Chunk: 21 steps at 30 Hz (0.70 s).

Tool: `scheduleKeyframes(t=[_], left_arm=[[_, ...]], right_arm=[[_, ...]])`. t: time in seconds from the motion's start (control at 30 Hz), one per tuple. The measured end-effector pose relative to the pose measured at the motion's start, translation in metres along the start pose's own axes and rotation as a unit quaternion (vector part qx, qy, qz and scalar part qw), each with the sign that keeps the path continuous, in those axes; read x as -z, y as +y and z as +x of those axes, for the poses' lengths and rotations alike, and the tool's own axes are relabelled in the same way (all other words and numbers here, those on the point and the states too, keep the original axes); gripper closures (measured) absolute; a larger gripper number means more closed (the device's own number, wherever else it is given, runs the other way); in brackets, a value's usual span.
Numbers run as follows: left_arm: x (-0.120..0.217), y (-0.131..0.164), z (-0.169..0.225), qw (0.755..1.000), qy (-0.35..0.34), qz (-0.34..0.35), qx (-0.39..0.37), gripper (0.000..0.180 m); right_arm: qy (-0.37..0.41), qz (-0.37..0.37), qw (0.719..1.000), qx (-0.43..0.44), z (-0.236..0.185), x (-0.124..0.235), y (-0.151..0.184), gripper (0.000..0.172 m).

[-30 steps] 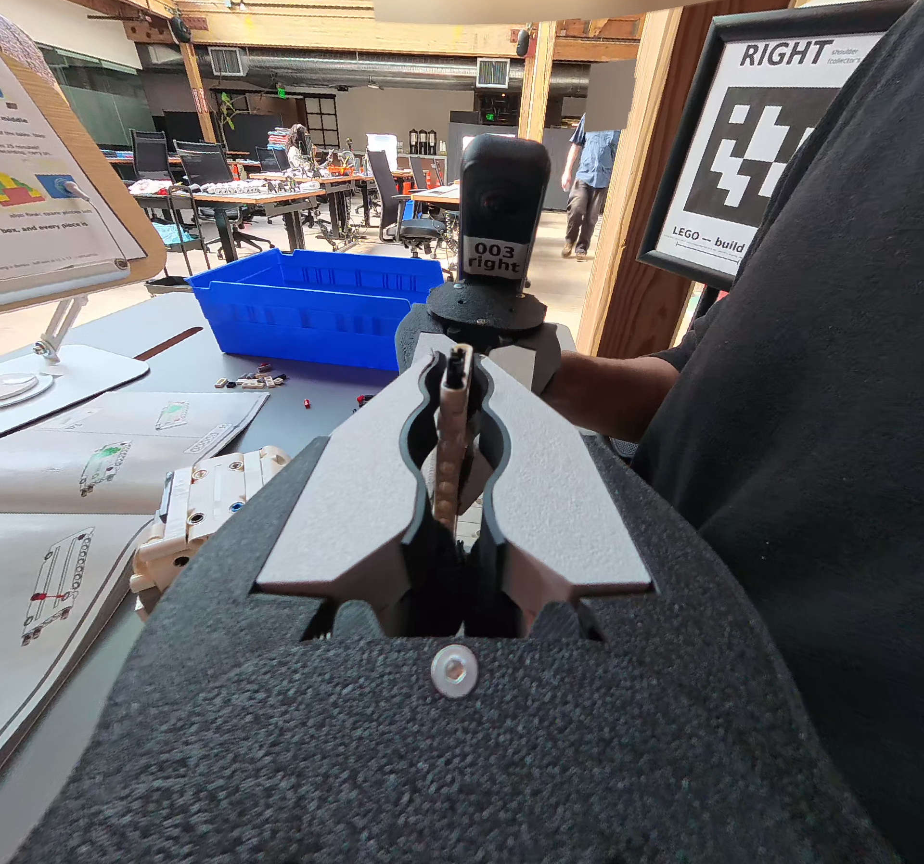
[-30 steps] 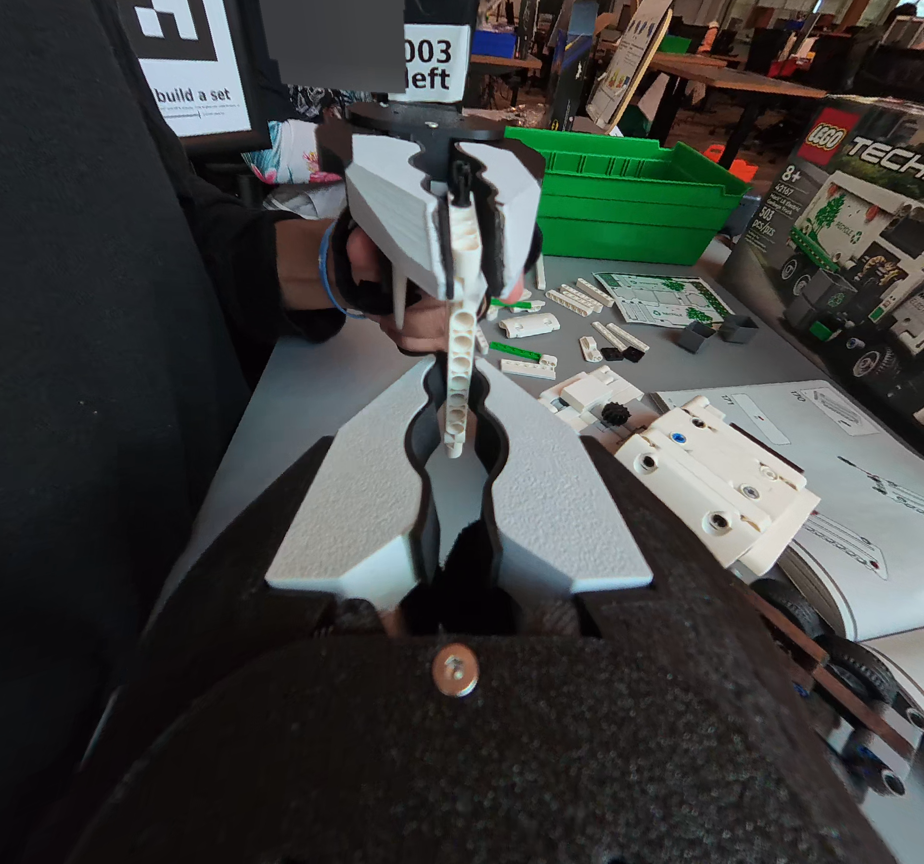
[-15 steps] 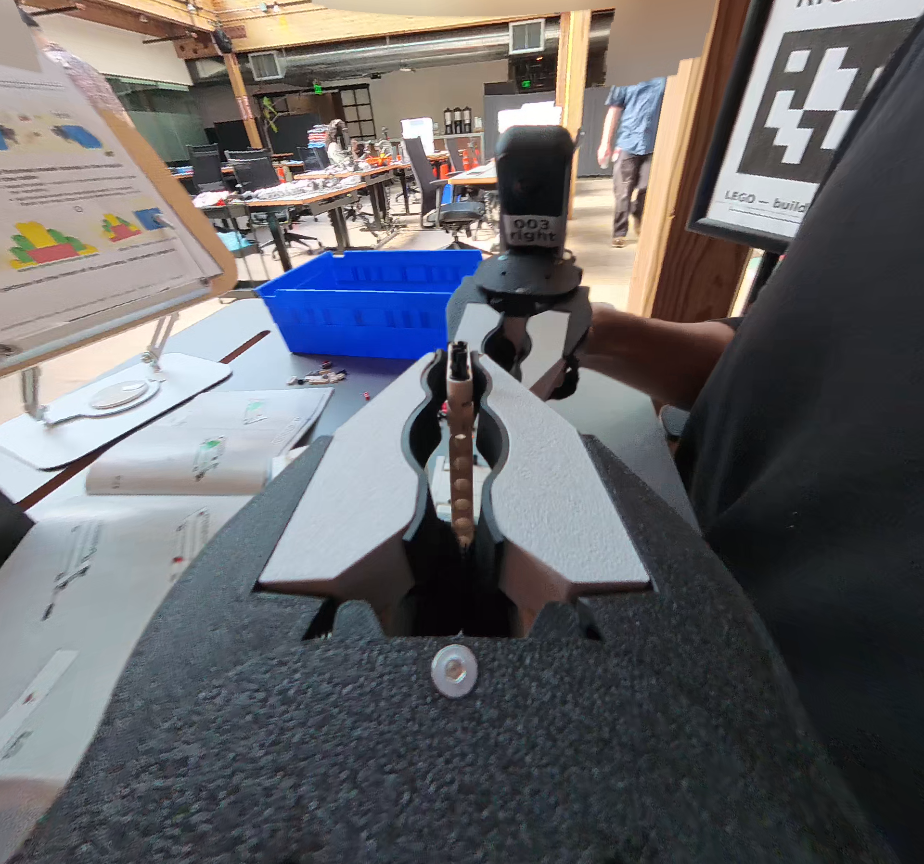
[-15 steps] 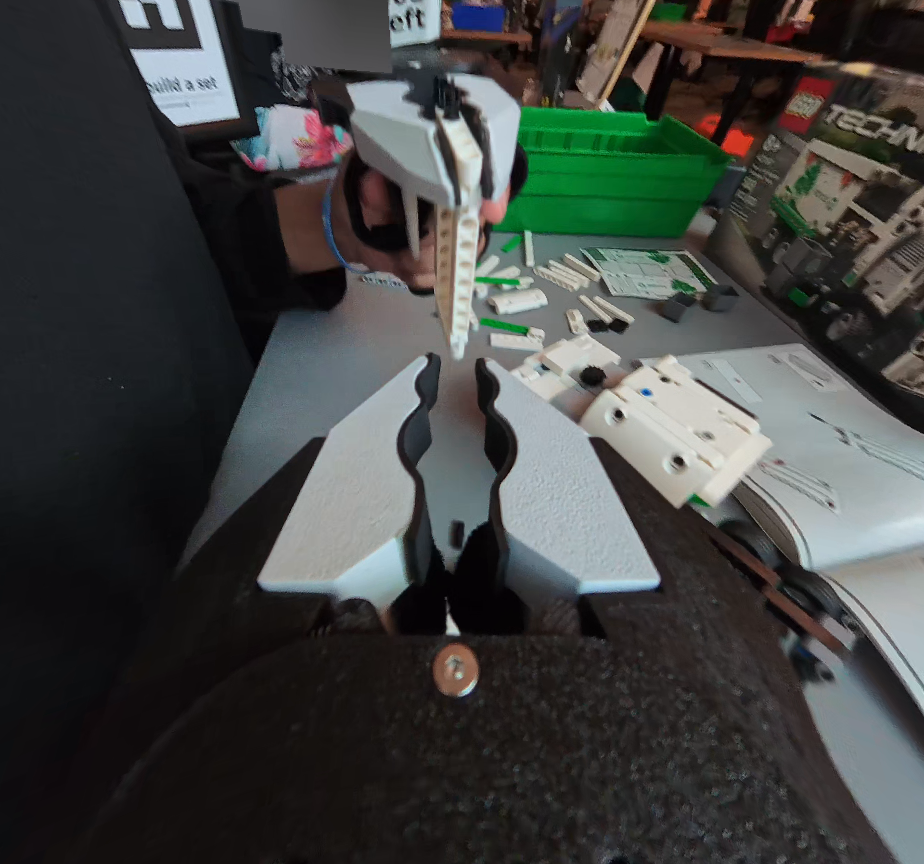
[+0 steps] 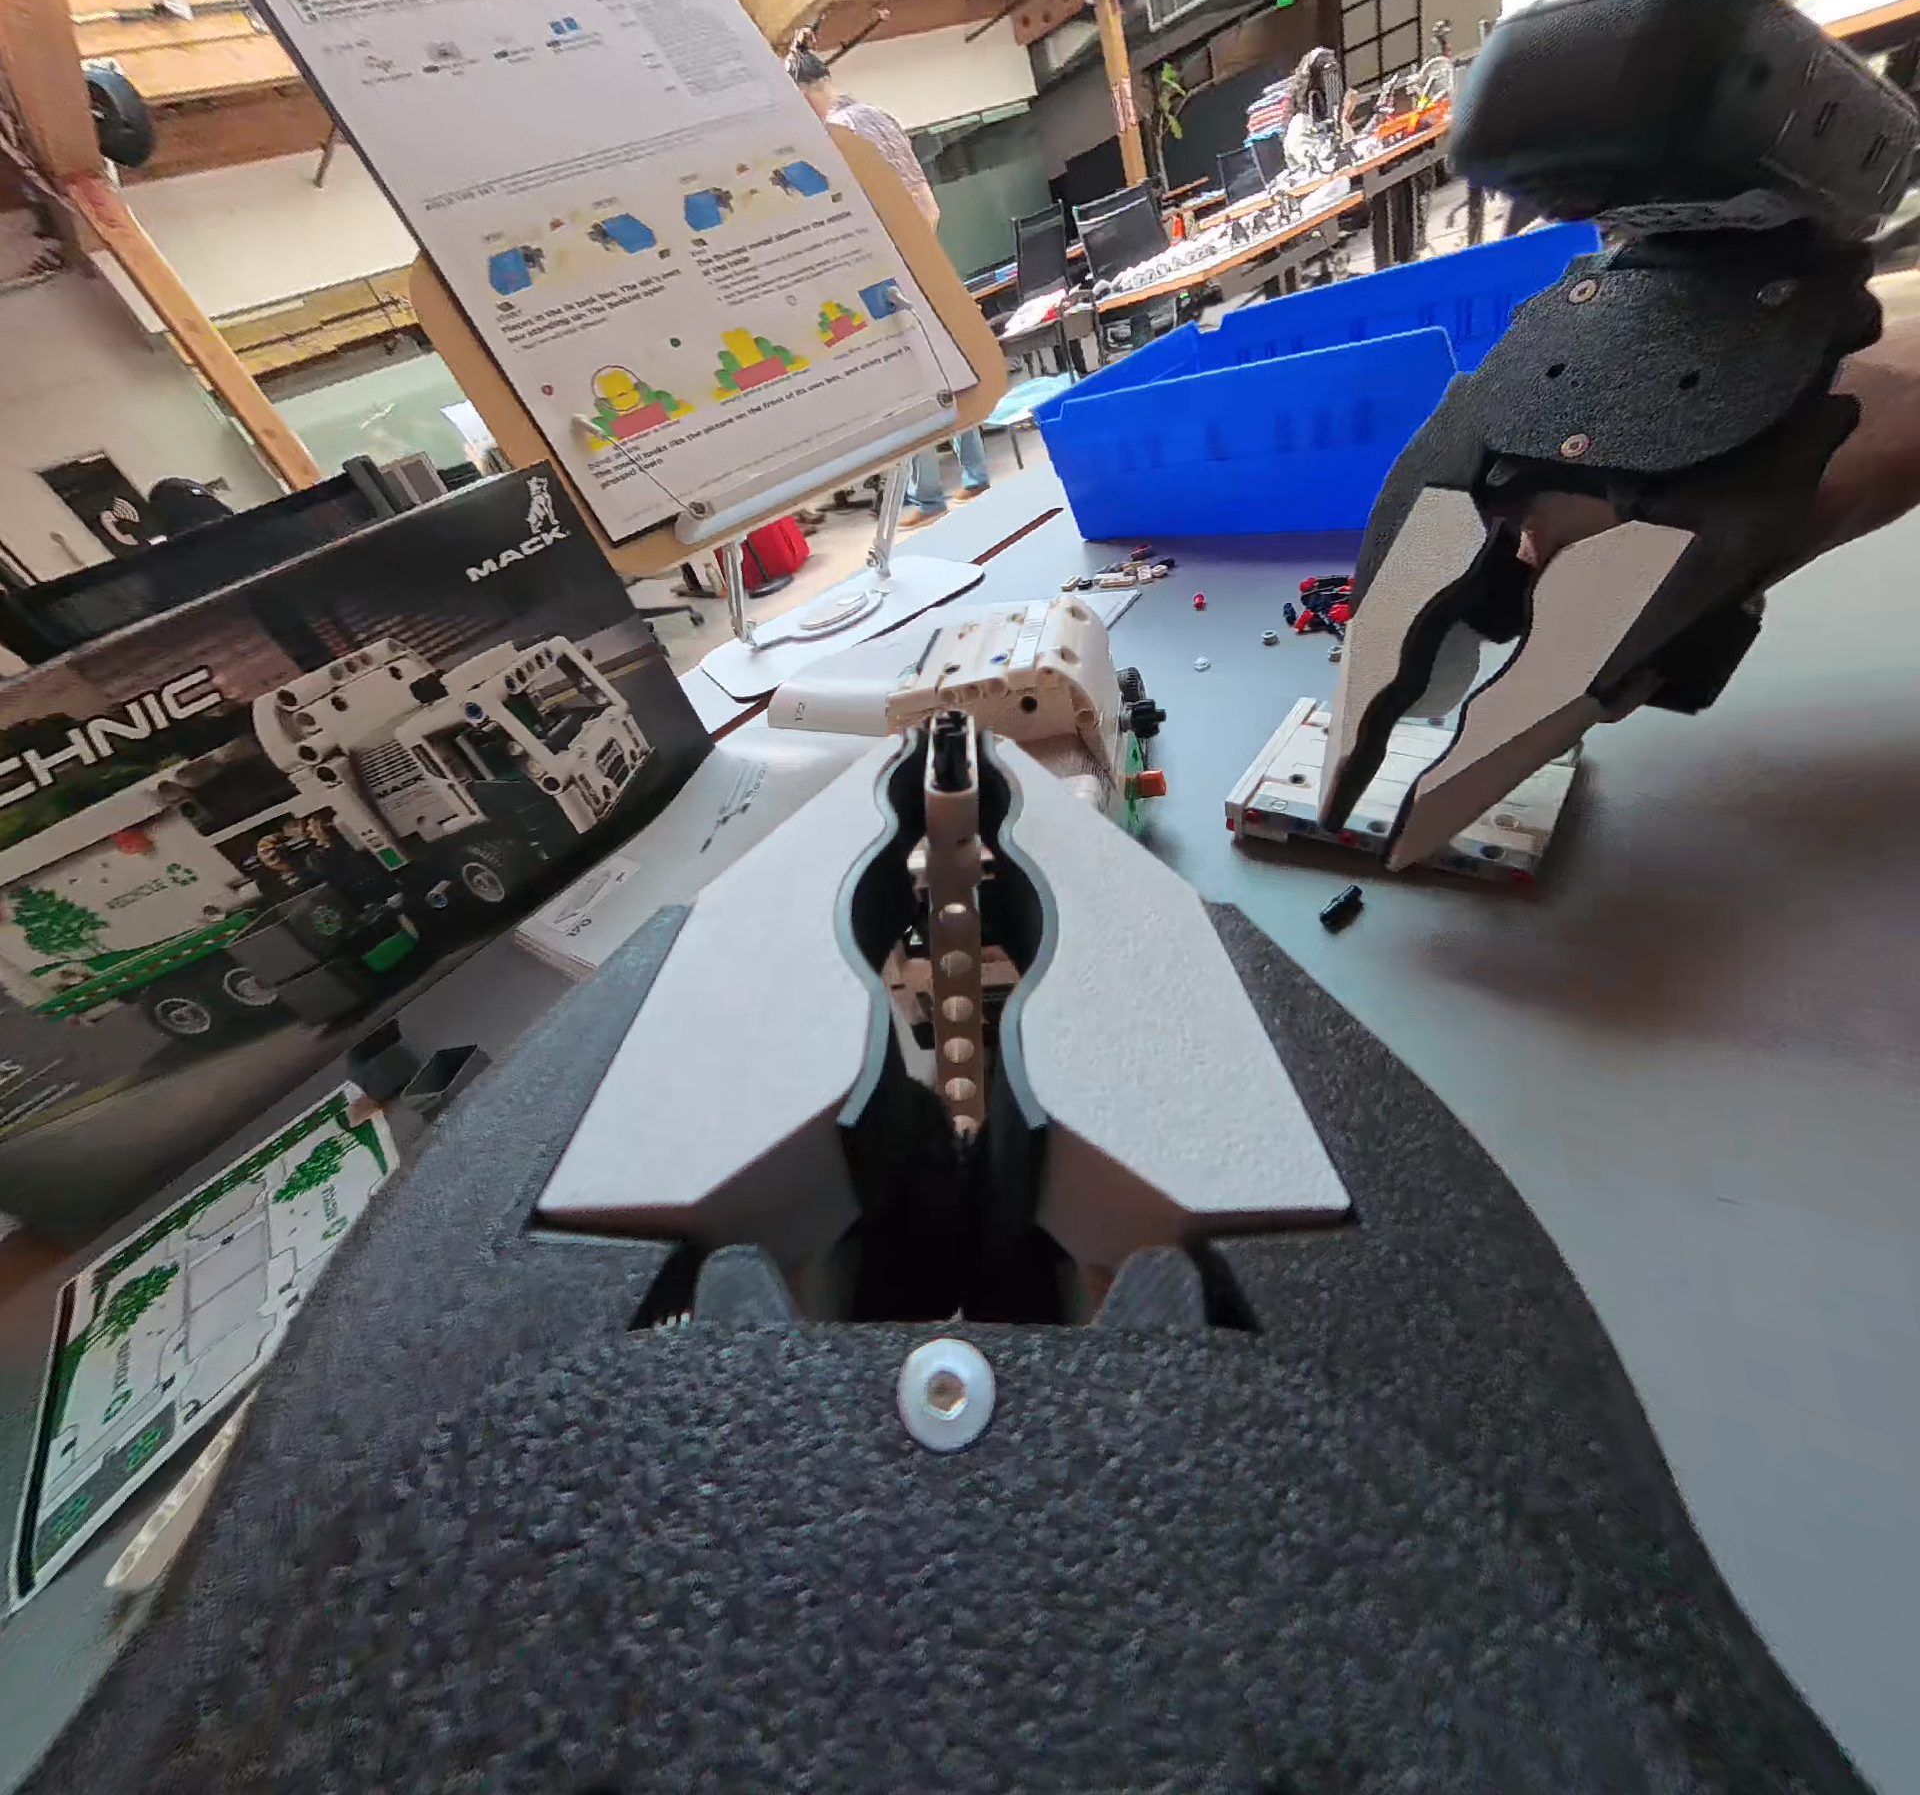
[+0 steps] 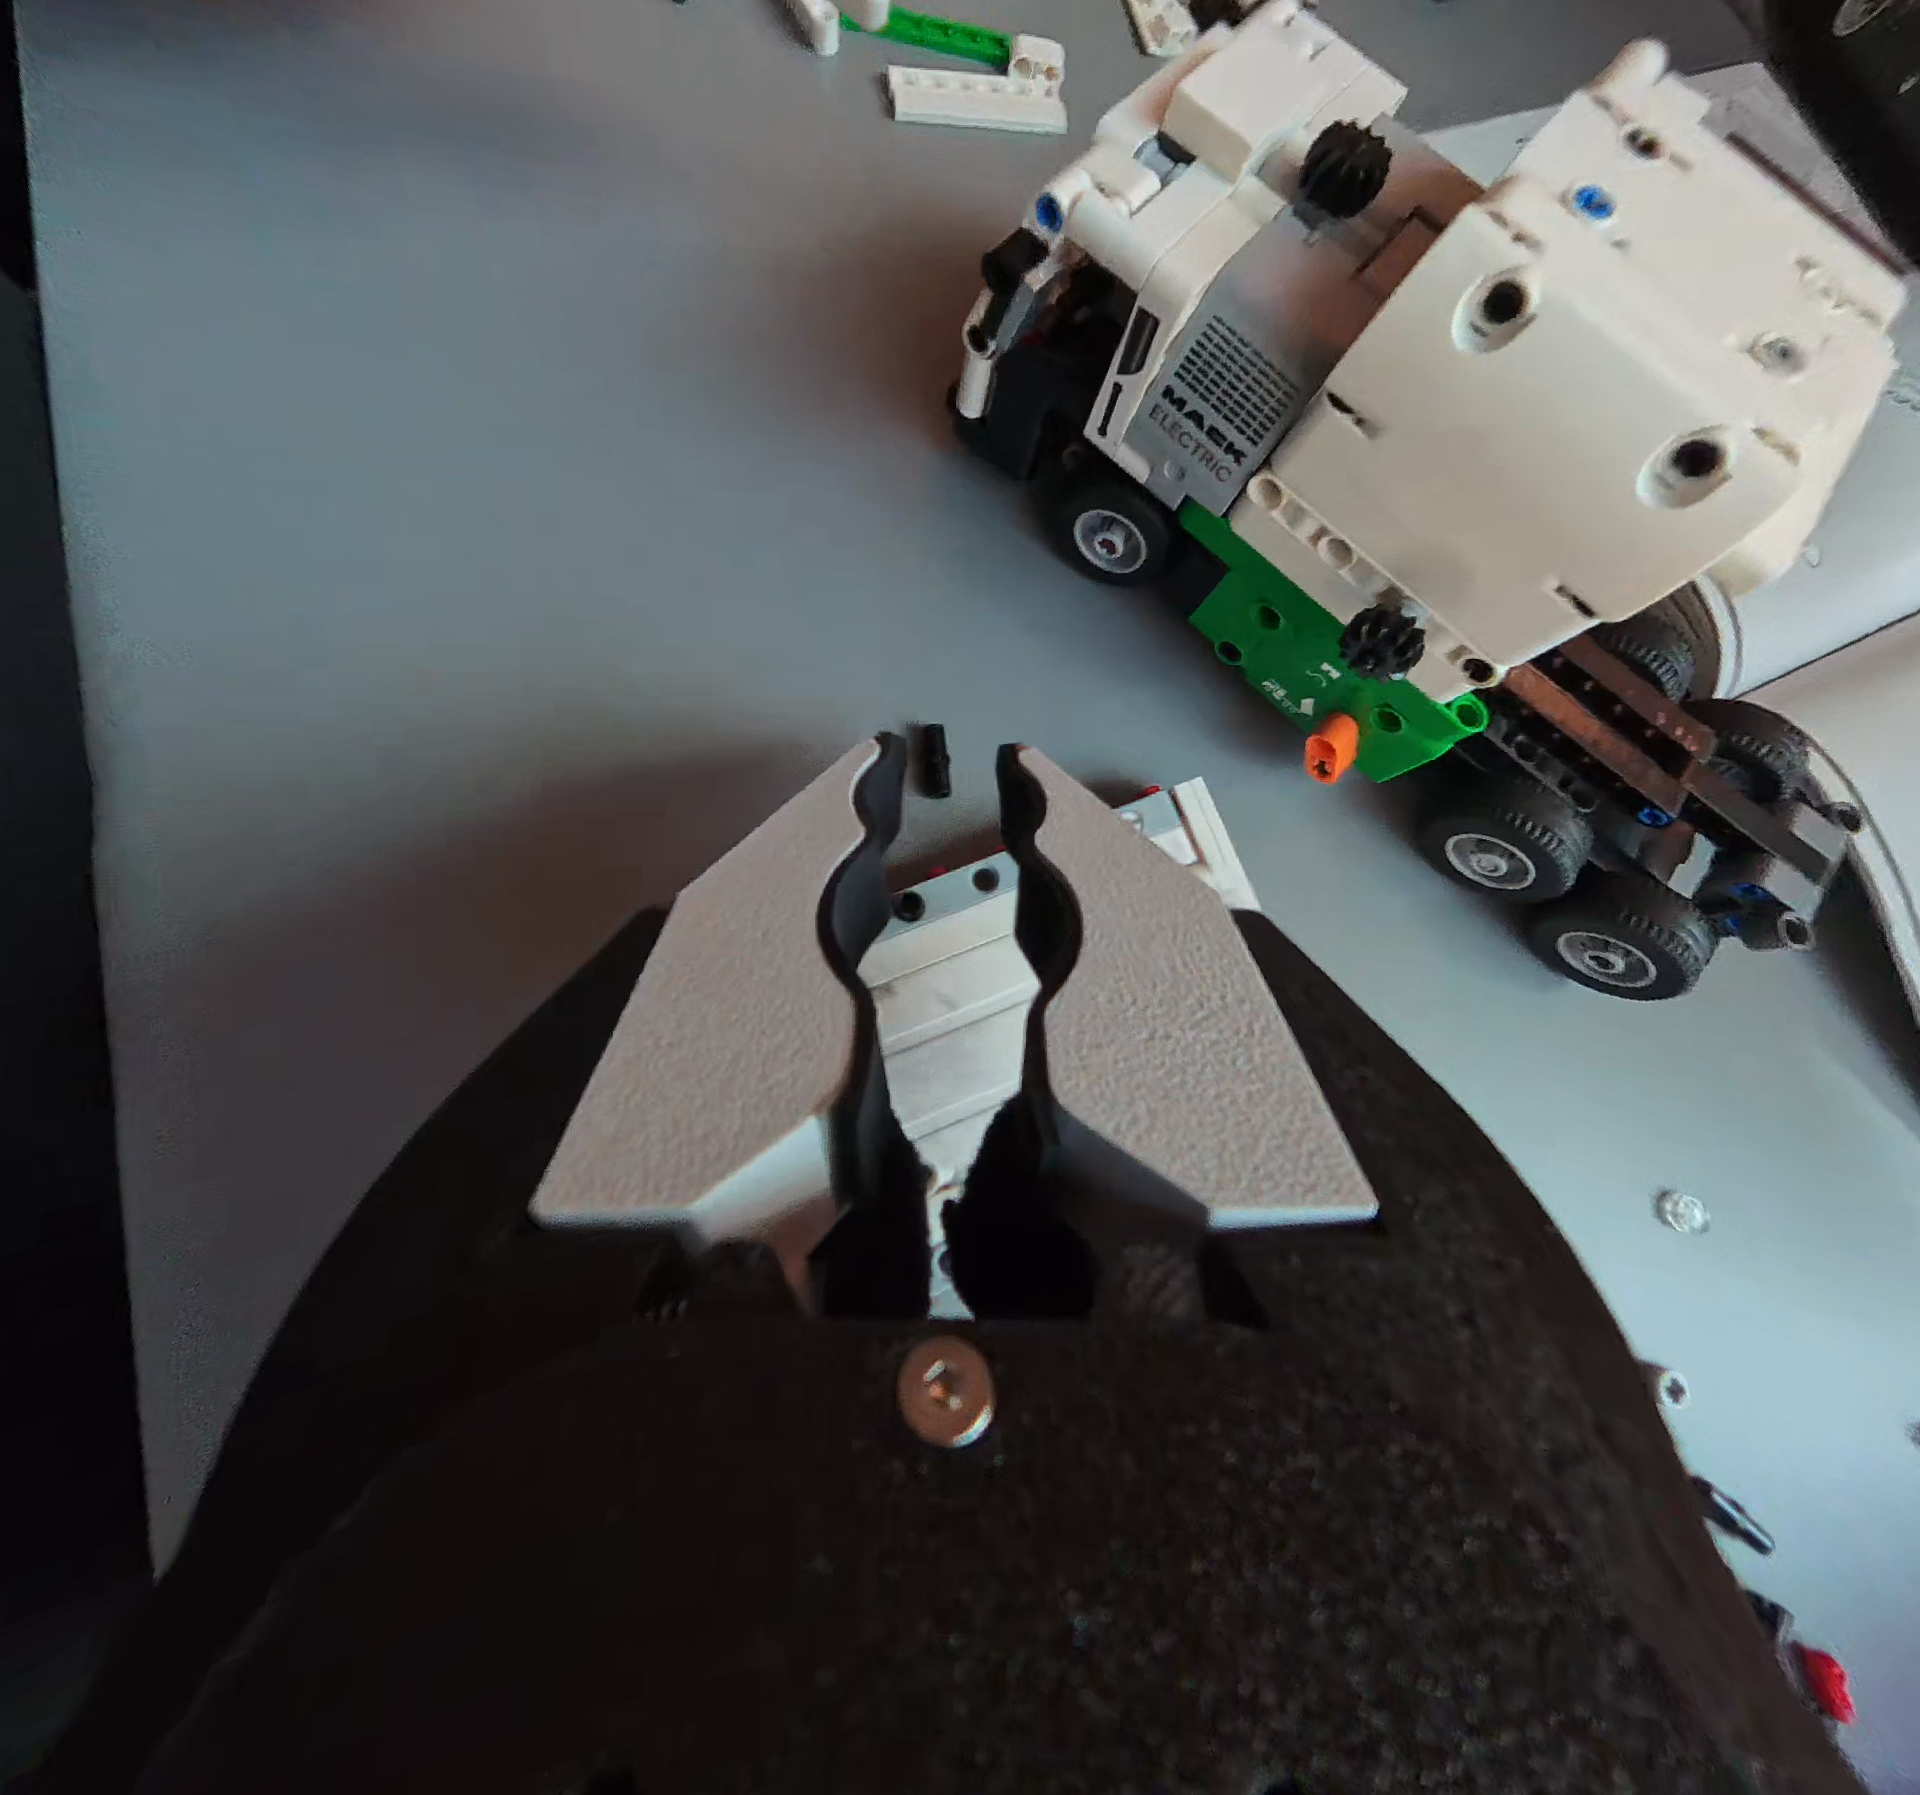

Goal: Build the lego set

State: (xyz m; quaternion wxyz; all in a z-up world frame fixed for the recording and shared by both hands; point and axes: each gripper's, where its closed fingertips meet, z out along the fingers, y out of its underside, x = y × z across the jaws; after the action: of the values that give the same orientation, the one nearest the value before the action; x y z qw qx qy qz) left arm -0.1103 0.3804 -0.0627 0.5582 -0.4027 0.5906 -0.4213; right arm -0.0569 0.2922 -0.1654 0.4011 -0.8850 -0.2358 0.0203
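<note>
My left gripper (image 5: 948,758) is shut on a long pale beam with holes (image 5: 951,966), which has a black pin at its tip. It is held in the air in front of the white and green toy truck (image 5: 1023,675). My right gripper (image 6: 940,753) is open and holds nothing, pointing down at the table. A white flat panel (image 6: 956,976) lies under its fingers and a small black pin (image 6: 928,758) lies on the table just beyond its tips. The left wrist view shows the right gripper (image 5: 1387,826) with its tips on that panel (image 5: 1278,789). The truck (image 6: 1403,415) stands to its right.
A blue bin (image 5: 1278,436), a picture sheet on a stand (image 5: 644,218) and the set's box (image 5: 312,758) stand around the table. Loose white and green pieces (image 6: 977,83) lie at the far side. A sticker sheet (image 5: 197,1298) lies at the near left.
My right gripper opened off the beam's end, left it to the left gripper, and dropped to the table over the white panel. My left gripper kept the beam and swung towards the truck.
</note>
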Motion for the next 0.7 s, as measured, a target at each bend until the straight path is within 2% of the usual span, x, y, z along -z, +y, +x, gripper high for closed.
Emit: scheduleKeyframes(t=[0.13,0.3,0.7], left_arm=[[0.006,0.007,0.000,1.000,-0.010,0.009,-0.003,0.174],[0.012,0.012,0.001,1.000,-0.016,0.004,-0.019,0.174],[0.010,0.013,0.014,0.999,-0.006,0.000,-0.052,0.174]], right_arm=[[-0.019,-0.027,0.999,0.032,-0.005,-0.009,0.004,0.154],[-0.048,-0.075,0.995,0.032,-0.008,-0.015,0.014,0.158],[-0.046,-0.089,0.994,0.034,-0.008,-0.022,0.012,0.169]])
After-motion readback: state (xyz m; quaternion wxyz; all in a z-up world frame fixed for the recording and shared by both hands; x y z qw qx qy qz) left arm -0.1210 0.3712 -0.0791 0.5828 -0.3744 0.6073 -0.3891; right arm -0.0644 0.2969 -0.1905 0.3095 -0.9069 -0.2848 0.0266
